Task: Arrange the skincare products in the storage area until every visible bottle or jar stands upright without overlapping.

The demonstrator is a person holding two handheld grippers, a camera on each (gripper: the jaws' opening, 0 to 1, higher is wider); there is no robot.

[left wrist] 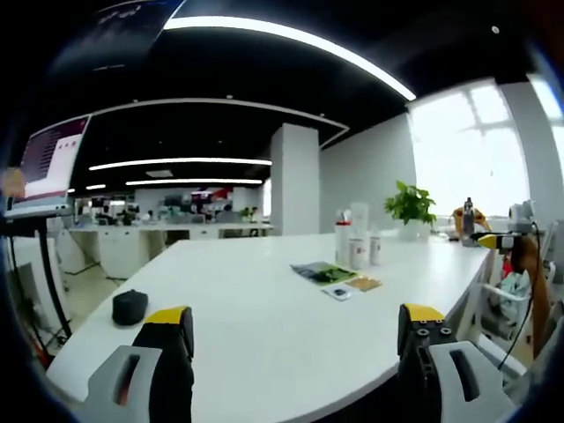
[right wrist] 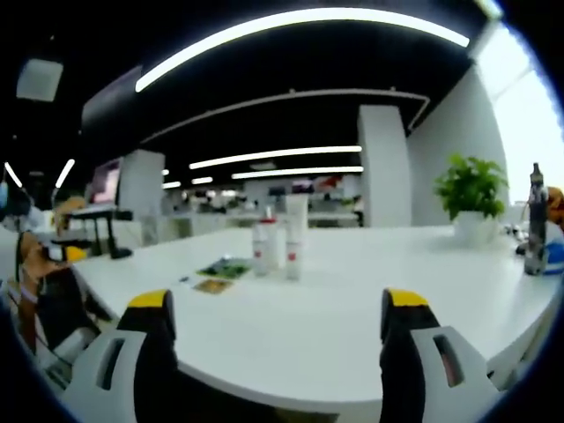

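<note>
Hovering at the near edge of the white desk (left wrist: 264,291), left gripper (left wrist: 295,339) has its yellow-tipped fingers (left wrist: 167,315) wide apart w/ nothing between; right gripper (right wrist: 273,326) likewise spread and empty at its own desk edge. Black pouch (left wrist: 129,306) sits near the desk's left edge in left gripper view. Further in, approx mid-desk, flat packets (left wrist: 330,275) lie just before the upright skincare bottles (left wrist: 357,238), grouped close; potted plant (left wrist: 410,207) stands beyond, toward the far edge.

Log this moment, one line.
phase: approach | left gripper: open, empty | right gripper: open, empty | bottles: upright, grouped, untouched on table
</note>
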